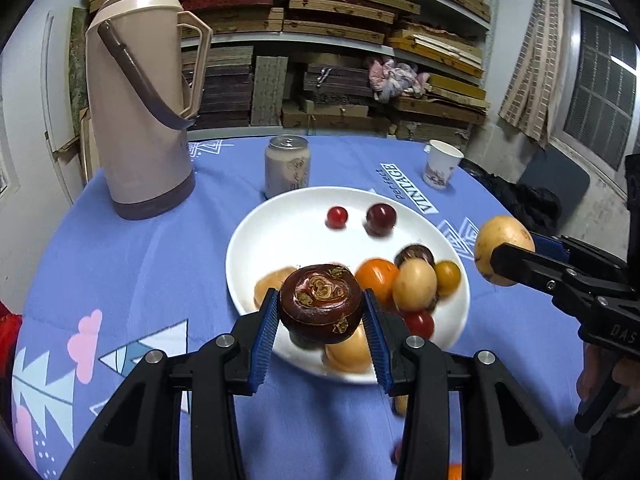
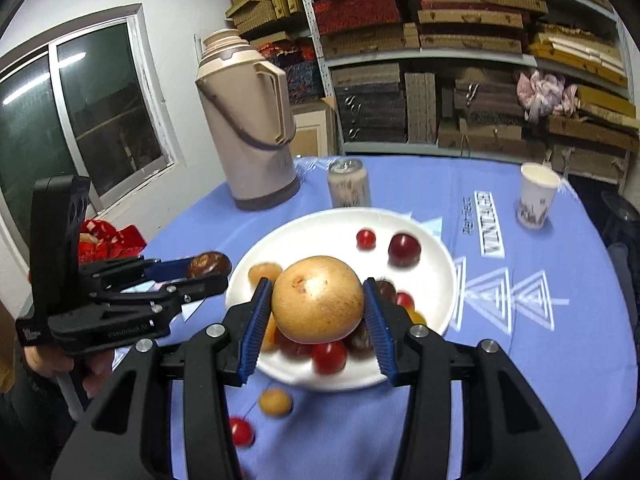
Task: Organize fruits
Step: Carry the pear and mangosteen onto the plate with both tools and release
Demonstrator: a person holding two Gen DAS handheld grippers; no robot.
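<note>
Both grippers were clamped on fruit: the left gripper (image 1: 320,320) held a dark brown fruit (image 1: 320,302), the right gripper (image 2: 316,316) a tan pear (image 2: 318,300). Each was held above the near edge of the white plate (image 2: 320,220), which already carried most fruits. An apricot (image 2: 275,401) and a cherry tomato (image 2: 240,432) lay on the tablecloth (image 2: 520,360), not yet collected. Judged well advanced. Both grippers pointed forward and downward.
</note>
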